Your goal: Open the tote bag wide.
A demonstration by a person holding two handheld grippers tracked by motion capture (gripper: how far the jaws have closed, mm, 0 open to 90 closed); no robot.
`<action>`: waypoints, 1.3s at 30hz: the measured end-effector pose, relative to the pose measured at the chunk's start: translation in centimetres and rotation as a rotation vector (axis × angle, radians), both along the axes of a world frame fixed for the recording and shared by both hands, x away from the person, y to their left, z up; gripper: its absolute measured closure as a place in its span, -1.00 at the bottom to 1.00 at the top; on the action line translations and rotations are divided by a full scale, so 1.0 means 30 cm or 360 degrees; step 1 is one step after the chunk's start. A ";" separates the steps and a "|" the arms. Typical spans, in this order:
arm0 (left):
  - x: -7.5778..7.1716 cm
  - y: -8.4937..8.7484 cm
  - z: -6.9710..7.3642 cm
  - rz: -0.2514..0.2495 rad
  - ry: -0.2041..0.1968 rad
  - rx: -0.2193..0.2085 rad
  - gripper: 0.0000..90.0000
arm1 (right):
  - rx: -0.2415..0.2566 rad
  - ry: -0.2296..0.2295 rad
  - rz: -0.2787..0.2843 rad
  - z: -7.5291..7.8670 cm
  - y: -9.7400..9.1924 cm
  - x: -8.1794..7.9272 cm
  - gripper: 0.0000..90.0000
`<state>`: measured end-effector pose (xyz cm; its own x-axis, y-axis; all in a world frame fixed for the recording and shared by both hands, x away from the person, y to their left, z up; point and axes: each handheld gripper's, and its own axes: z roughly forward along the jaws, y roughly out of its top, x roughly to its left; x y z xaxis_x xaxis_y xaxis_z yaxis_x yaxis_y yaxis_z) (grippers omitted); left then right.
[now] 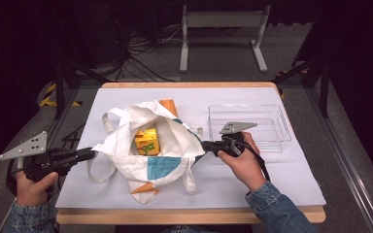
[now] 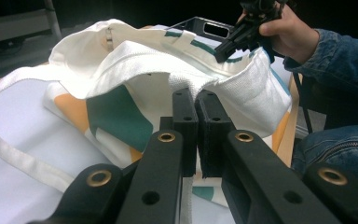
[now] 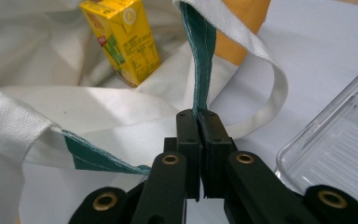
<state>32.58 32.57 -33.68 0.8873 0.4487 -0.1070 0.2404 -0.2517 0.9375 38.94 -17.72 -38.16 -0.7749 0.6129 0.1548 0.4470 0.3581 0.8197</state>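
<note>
White canvas is what both my claws have hold of. My left gripper (image 1: 88, 154) sits at the near-left of the table, its jaws closed tight on the rim of the tote bag (image 1: 148, 148); in the left gripper view the pads pinch a fold of the cloth's edge (image 2: 186, 84) with no gap between them. My right gripper (image 1: 205, 145), on the bag's other side, is likewise clamped down: in the right gripper view the jaws meet on the green-trimmed hem (image 3: 200, 60), which rises straight out of the pinch. Between the two grips the mouth of the bag is held wide.

As I judge it, the opening step is done. The bag lies on the white table cover (image 1: 272, 179), its mouth spread, its handles (image 1: 99, 170) slack on the sheet. Inside, towards the bag's middle, stands the yellow juice carton (image 1: 147, 141), tilted a little and resting on the cloth; neither claw touches it. Farther off to the right, just beyond my right hand (image 1: 245, 162), the clear plastic tray (image 1: 284, 127) waits with nothing in it.

What looks to be left: getting the carton out, which I reckon means freeing one claw from the rim to reach in. Whether the tray is where it goes, I cannot tell for sure.
</note>
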 end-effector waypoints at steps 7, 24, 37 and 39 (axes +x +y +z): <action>0.002 -0.007 -0.003 -0.0008 0.0013 0.0029 0.94 | -0.0020 0.0067 0.0010 -0.057 0.004 -0.007 0.94; 0.008 -0.037 -0.006 -0.0023 0.0018 0.0054 0.95 | 0.0143 -0.0298 0.0035 0.100 0.015 -0.079 0.45; 0.024 -0.039 -0.024 0.0024 0.0063 0.0087 0.95 | 0.0183 -0.0262 0.0523 0.095 0.135 -0.170 0.37; 0.026 -0.037 -0.026 0.0029 0.0064 0.0095 0.95 | 0.0171 -0.0235 0.0585 0.075 0.151 -0.170 0.36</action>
<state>33.36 31.46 -34.45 0.8744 0.4715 -0.1147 0.2823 -0.3020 0.9105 33.83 -13.18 -35.90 -0.9579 0.2777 0.0733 0.1798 0.3808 0.9070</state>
